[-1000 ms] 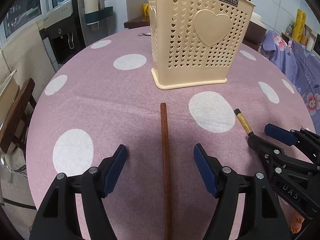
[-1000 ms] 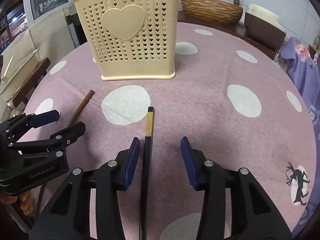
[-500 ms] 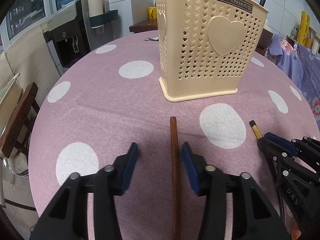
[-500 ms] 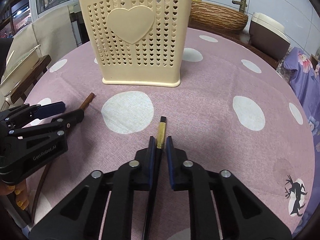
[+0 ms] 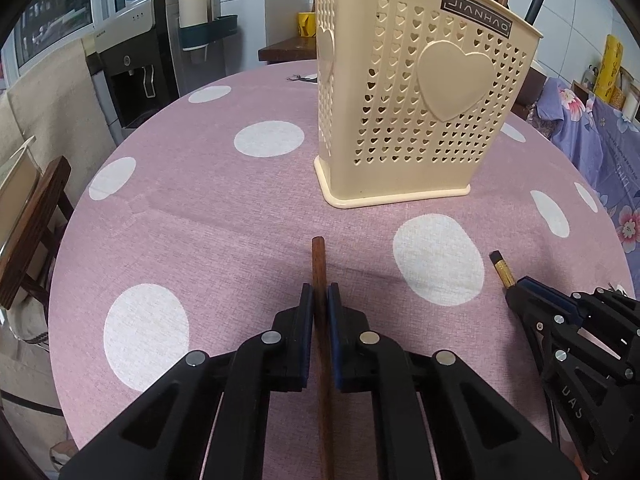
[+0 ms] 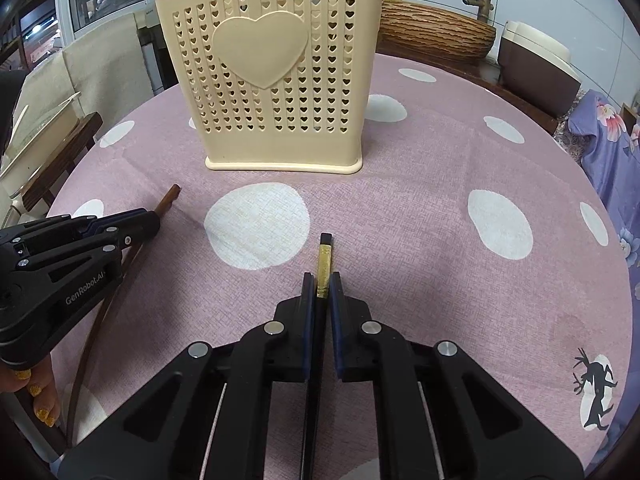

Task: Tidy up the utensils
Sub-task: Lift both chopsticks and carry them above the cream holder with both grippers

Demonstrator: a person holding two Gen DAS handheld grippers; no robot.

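Observation:
A brown wooden stick (image 5: 319, 256) lies on the pink dotted tablecloth (image 5: 200, 216), pointing at the cream heart-pattern utensil basket (image 5: 420, 120). My left gripper (image 5: 320, 292) is closing, and its blue pads press both sides of the stick. A black chopstick with a gold band (image 6: 325, 256) lies in front of the basket (image 6: 276, 80); my right gripper (image 6: 322, 280) is shut on it. Each gripper shows in the other's view: the right gripper (image 5: 520, 284) at the right edge, the left gripper (image 6: 154, 216) on the stick (image 6: 170, 198) at the left. Utensil handles stick out of the basket top.
A water dispenser (image 5: 136, 68) and a wooden chair (image 5: 36, 224) stand off the table's left. A woven bowl (image 6: 436, 32) and a purple floral cloth (image 6: 604, 144) are behind and right. A hand with yellow nails (image 6: 36, 392) holds the left gripper.
Both grippers went from wide open to closed, the right on the black chopstick first, then the left on the brown stick. Both cameras came slightly nearer the basket.

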